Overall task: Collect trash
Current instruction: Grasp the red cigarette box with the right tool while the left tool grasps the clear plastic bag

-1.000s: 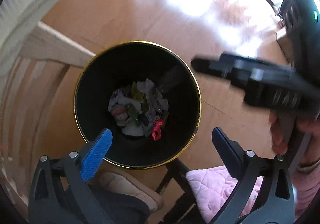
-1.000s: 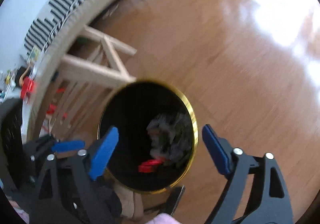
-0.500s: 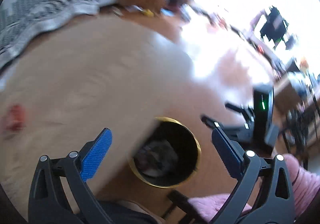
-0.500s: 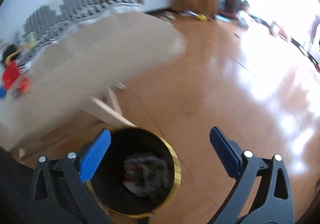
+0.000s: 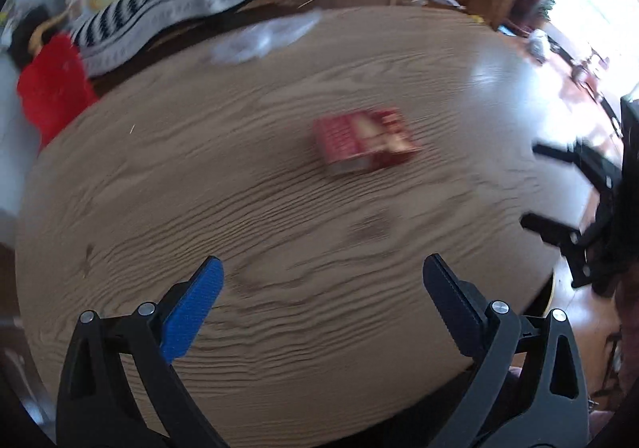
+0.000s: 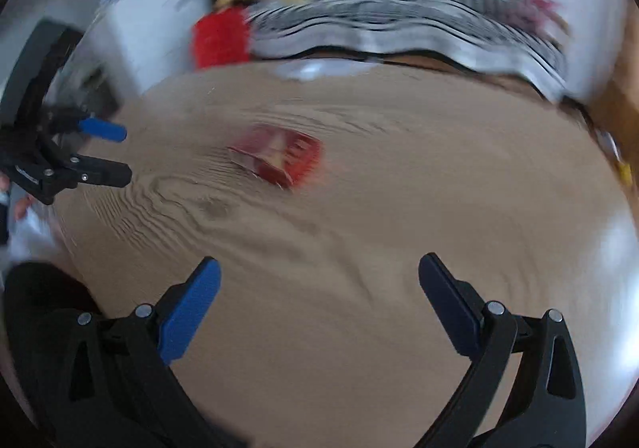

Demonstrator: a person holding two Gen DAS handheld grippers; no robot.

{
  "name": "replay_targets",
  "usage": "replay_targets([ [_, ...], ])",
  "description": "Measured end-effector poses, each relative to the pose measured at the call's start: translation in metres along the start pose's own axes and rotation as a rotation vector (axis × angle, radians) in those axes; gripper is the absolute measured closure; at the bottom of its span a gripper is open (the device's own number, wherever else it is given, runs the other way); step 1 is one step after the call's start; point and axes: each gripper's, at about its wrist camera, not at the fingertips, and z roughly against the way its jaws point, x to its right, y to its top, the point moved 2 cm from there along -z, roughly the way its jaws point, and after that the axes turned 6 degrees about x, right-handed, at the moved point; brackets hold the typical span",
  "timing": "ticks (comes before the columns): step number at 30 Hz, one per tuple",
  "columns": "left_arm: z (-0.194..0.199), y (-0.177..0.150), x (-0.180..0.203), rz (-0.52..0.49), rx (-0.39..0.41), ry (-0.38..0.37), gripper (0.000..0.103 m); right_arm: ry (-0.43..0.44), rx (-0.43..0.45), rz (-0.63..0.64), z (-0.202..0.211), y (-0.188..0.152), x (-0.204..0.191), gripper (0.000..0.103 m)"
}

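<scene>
We find the left gripper (image 5: 321, 278) spread wide with nothing between its blue-faced fingers, hovering above the near part of the round wooden table (image 5: 199, 208). The right gripper (image 6: 319, 280) is likewise wide open and empty. Ahead of both, on bare wood toward the table's middle, lies the red box (image 5: 365, 140), flat on its broad face, well apart from either set of fingers. From the left gripper it sits forward and slightly right, long axis running roughly across the view; from the right gripper it sits forward and left (image 6: 279, 158). Blur prevents a firm reading, but we judge the left gripper the nearer. Farther off, at the far rim, lies a crumpled clear plastic wrapper (image 5: 263, 38).
</scene>
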Motion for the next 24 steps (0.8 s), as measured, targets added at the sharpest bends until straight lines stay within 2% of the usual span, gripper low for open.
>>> replay_targets([
  [4,-0.014,-0.006,-0.033,0.048,-0.029,0.003,0.006,0.080,-0.060,0.180,-0.059,0.045,-0.015,0.007],
  [10,-0.038,0.009,-0.066,0.114,-0.055,0.010,0.006,0.164,-0.141,0.322,-0.125,0.067,-0.029,0.007],
  [14,-0.054,0.031,-0.083,0.126,-0.068,0.012,0.006,0.232,-0.229,0.331,-0.154,0.073,-0.031,0.022],
  [16,-0.062,0.047,-0.086,0.118,-0.067,0.015,0.006,0.225,-0.209,0.360,-0.155,0.073,-0.032,0.031],
  [17,-0.066,0.057,-0.086,0.116,-0.068,0.016,0.006,0.220,-0.205,0.350,-0.153,0.073,-0.031,0.042],
  [20,-0.082,0.090,-0.079,0.103,-0.060,0.022,0.006,0.175,-0.201,0.279,-0.151,0.074,-0.009,0.044],
  [24,-0.107,0.127,-0.066,0.081,-0.067,0.020,0.006,0.065,-0.185,0.169,-0.139,0.067,0.044,0.044],
])
